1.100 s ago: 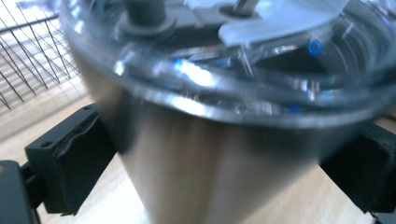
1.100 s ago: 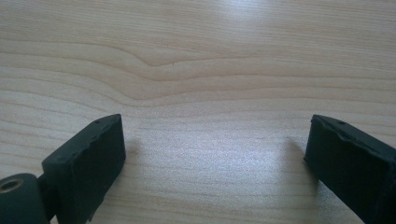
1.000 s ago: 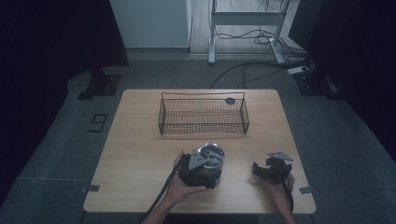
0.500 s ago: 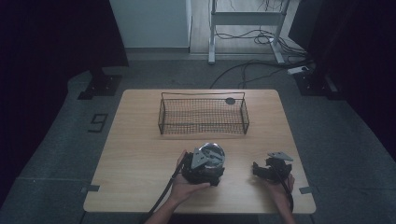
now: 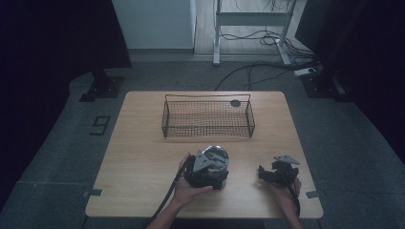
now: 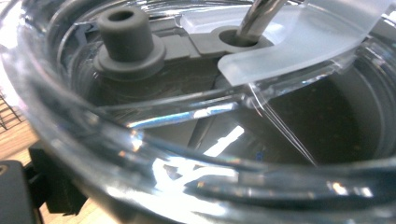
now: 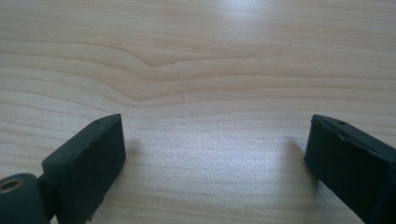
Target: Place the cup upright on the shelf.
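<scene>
My left gripper (image 5: 210, 168) sits near the table's front edge, held in a hand, with a clear round lid (image 5: 216, 155) at its jaws. Up close, the clear lid (image 6: 187, 140) carries a grey rubber plug (image 6: 125, 35) and a metal rod (image 6: 257, 14) that passes through a hole. One black fingertip (image 6: 51, 186) presses against its rim. The jaws have just been closing on that rim. To the right, my right gripper (image 5: 267, 174) rests low over the wood. Its jaws (image 7: 215, 149) stand wide apart with bare tabletop between them.
A black wire basket (image 5: 208, 117) stands at the back middle of the wooden table (image 5: 143, 157), with a small dark disc (image 5: 235, 102) at its far right corner. Cables and a metal frame lie on the floor beyond.
</scene>
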### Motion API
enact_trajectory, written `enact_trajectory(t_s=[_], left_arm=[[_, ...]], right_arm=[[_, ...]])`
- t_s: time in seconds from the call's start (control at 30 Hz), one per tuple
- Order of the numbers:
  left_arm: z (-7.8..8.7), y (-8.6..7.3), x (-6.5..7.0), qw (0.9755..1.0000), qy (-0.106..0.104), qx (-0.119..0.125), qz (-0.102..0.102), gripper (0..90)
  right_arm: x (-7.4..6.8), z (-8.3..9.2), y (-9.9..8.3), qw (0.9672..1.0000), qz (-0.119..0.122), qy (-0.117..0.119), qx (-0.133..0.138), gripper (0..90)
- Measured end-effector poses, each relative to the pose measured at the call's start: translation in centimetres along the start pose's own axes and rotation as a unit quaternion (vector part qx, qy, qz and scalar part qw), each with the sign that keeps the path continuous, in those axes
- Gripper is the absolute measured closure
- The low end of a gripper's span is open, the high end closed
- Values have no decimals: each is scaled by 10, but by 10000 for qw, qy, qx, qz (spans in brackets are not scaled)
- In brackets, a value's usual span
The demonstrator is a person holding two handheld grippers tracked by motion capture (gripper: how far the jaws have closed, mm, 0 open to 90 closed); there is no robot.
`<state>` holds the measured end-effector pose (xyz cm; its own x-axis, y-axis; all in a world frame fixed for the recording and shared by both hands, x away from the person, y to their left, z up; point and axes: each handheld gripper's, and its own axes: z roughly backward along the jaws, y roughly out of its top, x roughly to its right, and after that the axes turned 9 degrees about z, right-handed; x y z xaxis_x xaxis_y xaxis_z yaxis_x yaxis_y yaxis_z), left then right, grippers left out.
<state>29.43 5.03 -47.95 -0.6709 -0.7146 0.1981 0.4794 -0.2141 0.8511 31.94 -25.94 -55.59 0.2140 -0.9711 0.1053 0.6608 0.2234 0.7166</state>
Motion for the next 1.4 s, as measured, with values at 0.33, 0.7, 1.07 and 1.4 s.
enact_trajectory(t_s=[0.33,0.7,1.07,1.4], left_arm=[[13,14,-8,9999,7,87,149,38],[16,36,-15,9996,72,150,247,38],[21,52,-27,9987,3,311,393,38],[24,66,-30,9985,274,433,203,39]], right_arm=[[0,0,0,10000,-7,4,3,47],[0,0,0,10000,-30,-12,5,55],[0,0,0,10000,-49,-48,2,57],[1,0,0,10000,-58,-31,-4,59]])
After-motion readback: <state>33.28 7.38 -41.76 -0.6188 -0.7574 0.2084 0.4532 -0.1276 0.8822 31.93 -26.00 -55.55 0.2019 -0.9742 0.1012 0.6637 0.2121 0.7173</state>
